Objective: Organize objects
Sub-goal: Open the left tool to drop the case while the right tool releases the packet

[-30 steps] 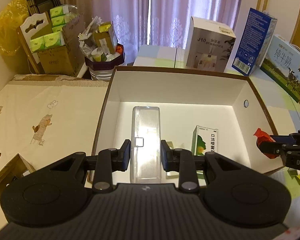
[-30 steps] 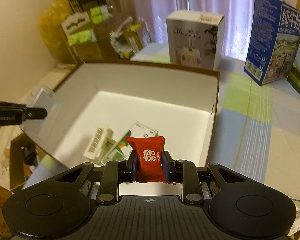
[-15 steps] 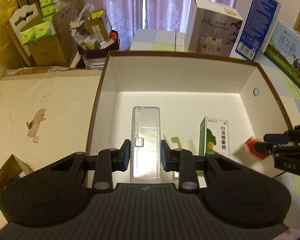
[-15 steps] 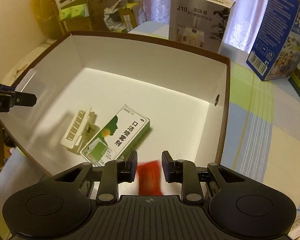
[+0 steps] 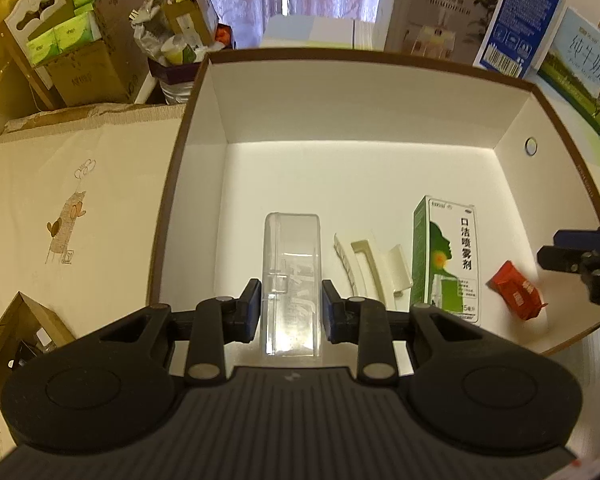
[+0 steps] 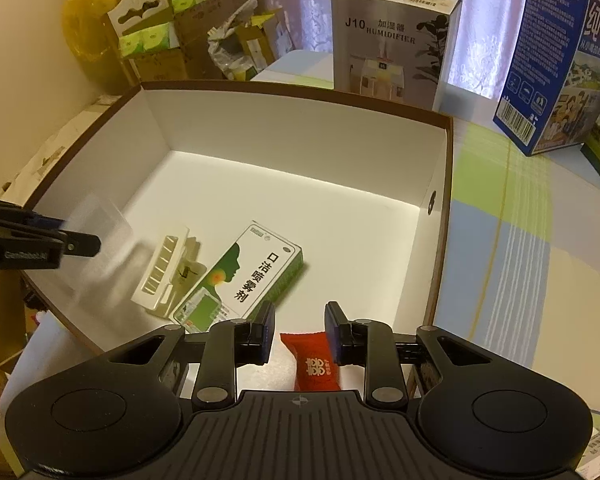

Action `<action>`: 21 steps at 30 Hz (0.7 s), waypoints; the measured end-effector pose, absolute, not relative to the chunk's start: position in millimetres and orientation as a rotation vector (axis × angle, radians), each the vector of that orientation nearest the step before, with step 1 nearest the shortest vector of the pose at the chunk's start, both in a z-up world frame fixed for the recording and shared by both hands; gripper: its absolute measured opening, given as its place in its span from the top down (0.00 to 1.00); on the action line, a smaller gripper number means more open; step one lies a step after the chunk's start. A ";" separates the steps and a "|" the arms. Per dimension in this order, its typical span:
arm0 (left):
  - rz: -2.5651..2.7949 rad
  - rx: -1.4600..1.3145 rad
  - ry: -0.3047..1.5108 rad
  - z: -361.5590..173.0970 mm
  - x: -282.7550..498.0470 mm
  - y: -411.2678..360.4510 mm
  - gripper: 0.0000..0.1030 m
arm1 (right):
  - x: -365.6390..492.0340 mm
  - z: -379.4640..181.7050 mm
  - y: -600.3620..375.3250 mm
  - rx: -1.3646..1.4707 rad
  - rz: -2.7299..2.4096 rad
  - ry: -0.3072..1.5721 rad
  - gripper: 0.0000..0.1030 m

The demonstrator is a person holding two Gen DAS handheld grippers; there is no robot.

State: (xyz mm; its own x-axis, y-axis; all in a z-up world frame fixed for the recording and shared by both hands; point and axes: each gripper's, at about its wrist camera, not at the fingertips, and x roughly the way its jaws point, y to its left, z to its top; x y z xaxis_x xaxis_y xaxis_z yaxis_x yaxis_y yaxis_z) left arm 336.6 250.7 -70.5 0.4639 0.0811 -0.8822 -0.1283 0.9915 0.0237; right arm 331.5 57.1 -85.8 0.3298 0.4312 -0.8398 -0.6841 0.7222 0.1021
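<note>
My left gripper (image 5: 288, 300) is shut on a clear plastic case (image 5: 292, 248), held low inside the white brown-rimmed box (image 5: 340, 100). In the right wrist view the left gripper (image 6: 80, 244) and its blurred clear case (image 6: 100, 232) sit at the box's (image 6: 300, 128) left wall. A red packet (image 6: 314, 360) lies on the box floor under my right gripper (image 6: 300, 320), which is open and not touching it. The left wrist view shows the packet (image 5: 518, 294) below the right gripper (image 5: 556, 248). A green-and-white spray carton (image 5: 448, 264) and a white plastic clip (image 5: 376, 268) lie between.
A humidifier carton (image 6: 392, 40) and a blue milk carton (image 6: 556, 60) stand behind the box on the checked tablecloth (image 6: 520, 240). Cardboard boxes with green tissue packs (image 5: 72, 40) crowd the far left. A cream printed cloth (image 5: 60, 200) lies left of the box.
The red packet left my right gripper's fingers and dropped to the box floor. My left gripper sank deeper into the box with the clear case still held.
</note>
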 end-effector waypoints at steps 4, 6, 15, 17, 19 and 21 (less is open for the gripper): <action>0.129 -0.032 1.079 -72.5 336.4 247.9 0.57 | 328.1 -79.5 53.6 -0.286 0.761 0.996 0.75; 0.123 -0.024 1.079 -72.2 334.9 246.1 0.53 | 325.4 -74.8 50.5 -0.282 0.765 0.992 0.75; 0.099 -0.039 1.045 -49.5 317.4 241.5 0.28 | 305.2 -49.3 26.0 -0.223 0.772 0.938 0.74; 0.097 -0.035 1.021 -40.6 311.2 237.9 0.25 | 299.3 -43.1 19.5 -0.207 0.773 0.926 0.74; 0.094 -0.036 1.004 -32.9 304.5 233.7 0.19 | 293.1 -37.2 12.4 -0.187 0.773 0.917 0.74; 0.078 -0.048 0.985 -25.1 298.3 229.6 0.18 | 287.0 -32.8 6.2 -0.168 0.778 0.912 0.74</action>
